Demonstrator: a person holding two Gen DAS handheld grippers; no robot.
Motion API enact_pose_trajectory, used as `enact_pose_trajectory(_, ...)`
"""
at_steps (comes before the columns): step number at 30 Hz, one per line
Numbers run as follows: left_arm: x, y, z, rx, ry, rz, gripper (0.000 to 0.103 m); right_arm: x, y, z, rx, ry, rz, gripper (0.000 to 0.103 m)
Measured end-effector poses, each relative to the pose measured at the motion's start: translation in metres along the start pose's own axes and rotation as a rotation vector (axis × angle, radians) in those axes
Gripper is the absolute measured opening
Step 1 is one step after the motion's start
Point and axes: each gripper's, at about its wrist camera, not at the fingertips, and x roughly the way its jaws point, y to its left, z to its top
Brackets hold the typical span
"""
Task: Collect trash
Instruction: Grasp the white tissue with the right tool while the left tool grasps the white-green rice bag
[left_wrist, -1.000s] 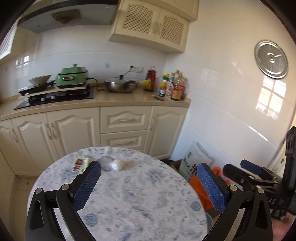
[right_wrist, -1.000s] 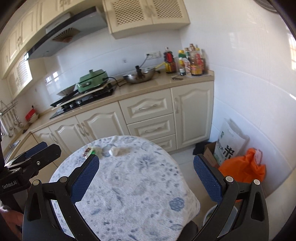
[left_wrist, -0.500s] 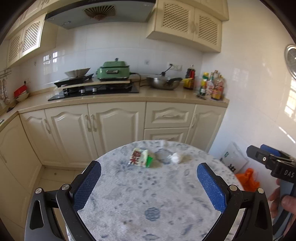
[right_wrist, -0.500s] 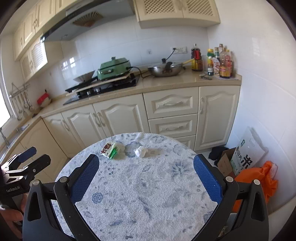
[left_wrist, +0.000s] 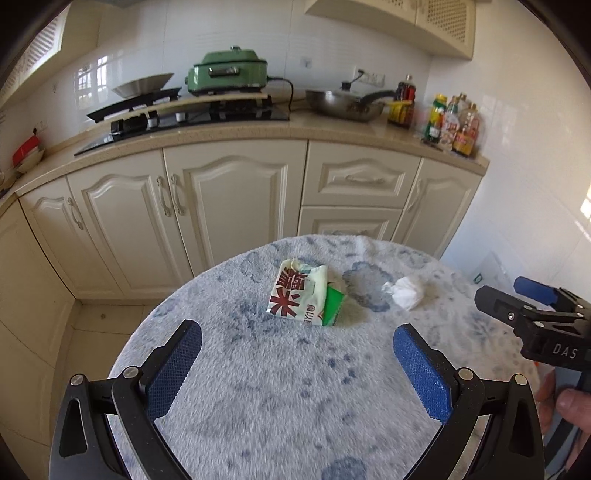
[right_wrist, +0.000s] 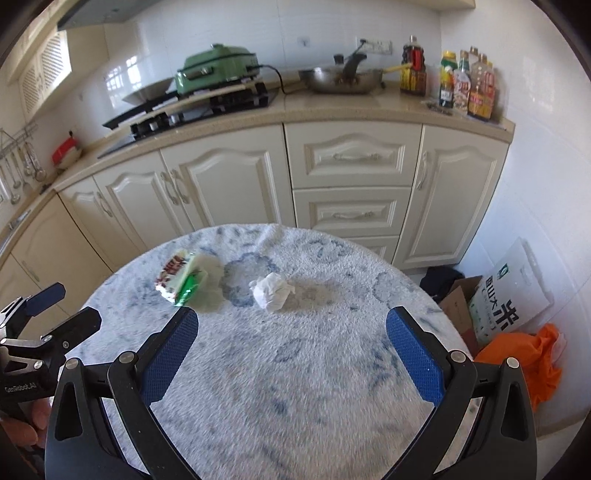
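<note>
A crumpled snack wrapper (left_wrist: 301, 297), white with red characters and a green edge, lies on the round table (left_wrist: 277, 398) with a blue-patterned cloth. A crumpled white tissue (left_wrist: 404, 292) lies to its right. My left gripper (left_wrist: 295, 363) is open and empty, hovering short of the wrapper. In the right wrist view the wrapper (right_wrist: 181, 278) and tissue (right_wrist: 272, 291) lie ahead of my right gripper (right_wrist: 291, 354), which is open and empty. The right gripper also shows at the right edge of the left wrist view (left_wrist: 532, 314).
Cream kitchen cabinets (right_wrist: 229, 184) stand behind the table. The counter holds a stove (right_wrist: 199, 103), a green cooker (right_wrist: 216, 68), a wok (right_wrist: 341, 79) and bottles (right_wrist: 465, 86). An orange bag (right_wrist: 528, 354), a cardboard box (right_wrist: 456, 306) and a white sack (right_wrist: 513, 295) sit on the floor at the right.
Both grippers have moved forward and tilted down toward the table. The wrapper and tissue now appear larger and closer. Both grippers stay open.
</note>
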Motion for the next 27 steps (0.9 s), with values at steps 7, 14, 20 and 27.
enact_pose_trajectory(7,0.091,-0.007,0.027,0.021,0.095,0.0,0.102,0.067,0.003,0.007,-0.039,0.08,0.01,0.098)
enact_pose_trajectory(14,0.148,-0.014,0.041,0.036,0.139,0.0,0.102,0.108,0.006,0.006,-0.065,0.138,0.025,0.073)
enact_pose_trajectory(20,0.185,-0.019,0.047,0.042,0.152,0.005,0.095,0.116,0.014,0.002,-0.126,0.124,-0.01,0.037)
enact_pose_trajectory(27,0.194,-0.025,0.049,0.053,0.121,-0.052,0.07,0.103,0.005,-0.004,-0.09,0.121,0.042,0.034)
